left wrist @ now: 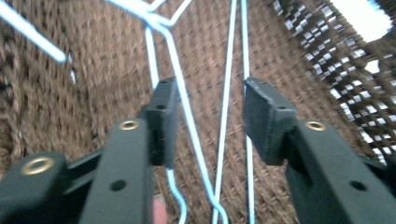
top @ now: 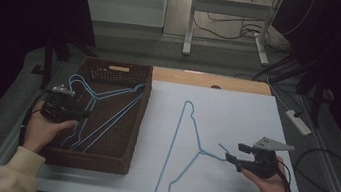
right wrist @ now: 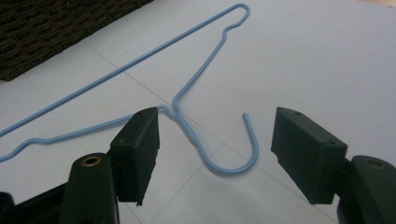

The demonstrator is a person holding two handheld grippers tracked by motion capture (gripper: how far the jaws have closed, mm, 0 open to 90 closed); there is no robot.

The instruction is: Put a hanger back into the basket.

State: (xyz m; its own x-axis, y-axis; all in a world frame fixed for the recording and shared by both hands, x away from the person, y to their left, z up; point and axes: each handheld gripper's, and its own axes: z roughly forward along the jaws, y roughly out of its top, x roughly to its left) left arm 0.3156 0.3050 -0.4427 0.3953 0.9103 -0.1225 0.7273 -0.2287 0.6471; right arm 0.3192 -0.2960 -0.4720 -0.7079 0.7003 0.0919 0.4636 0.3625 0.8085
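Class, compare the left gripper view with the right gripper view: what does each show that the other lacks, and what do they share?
Left gripper view: the left gripper, jaws apart, above blue wire hangers lying on the woven brown basket floor.

Right gripper view: the right gripper, jaws apart, around the hook of a single blue hanger lying on the white table sheet.

Shared: black open jaws, blue wire hangers, and brown basket weave.

Hangers [top: 105,112] in basket [top: 137,121], one hanger [top: 184,148] right.

White table sheet [top: 236,115], wooden board strip [top: 211,81] along its far edge, white power strip [top: 298,122] and looped black cable [top: 334,172] on the grey floor at right.
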